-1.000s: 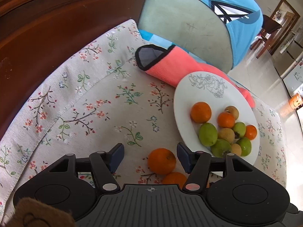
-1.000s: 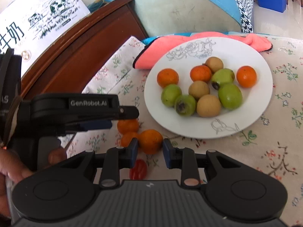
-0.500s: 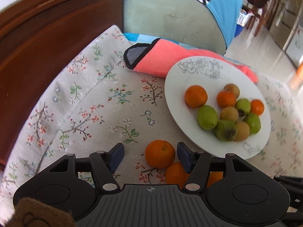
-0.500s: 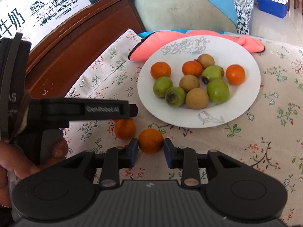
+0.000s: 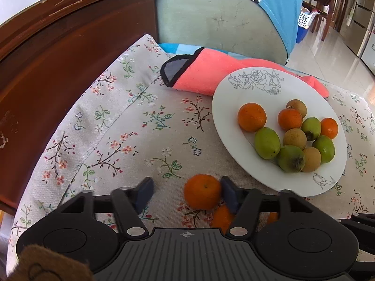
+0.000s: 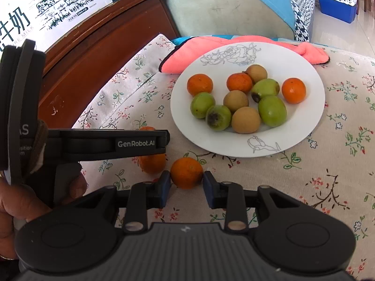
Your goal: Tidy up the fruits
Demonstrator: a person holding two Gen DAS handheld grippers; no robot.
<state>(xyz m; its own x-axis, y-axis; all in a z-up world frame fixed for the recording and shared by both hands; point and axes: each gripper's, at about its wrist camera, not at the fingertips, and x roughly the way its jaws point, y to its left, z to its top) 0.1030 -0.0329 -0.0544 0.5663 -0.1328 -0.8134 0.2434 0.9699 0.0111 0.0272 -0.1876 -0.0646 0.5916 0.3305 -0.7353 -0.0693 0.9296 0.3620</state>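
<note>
A white plate [image 5: 236, 107] [image 6: 311, 117] on the floral cloth holds several oranges, green fruits and brown fruits. My left gripper [image 5: 186, 193] is open over the cloth, with a loose orange [image 5: 202, 191] lying between its fingers, against the right one. A second orange [image 5: 222, 215] lies just behind it. My right gripper [image 6: 186, 188] is shut on another orange [image 6: 186, 172] just in front of the plate. In the right wrist view my left gripper's body covers most of one more orange [image 6: 152, 162] on the cloth.
A pink towel [image 5: 211, 72] [image 6: 178, 58] lies behind the plate. A dark wooden ledge [image 5: 58, 58] runs along the left. A green chair back with blue cloth [image 5: 218, 16] stands behind. The cloth left of the plate is bare.
My right gripper has lifted its orange slightly and drawn back from the loose oranges. My left gripper has edged towards the plate, and its orange now rests against the right finger.
</note>
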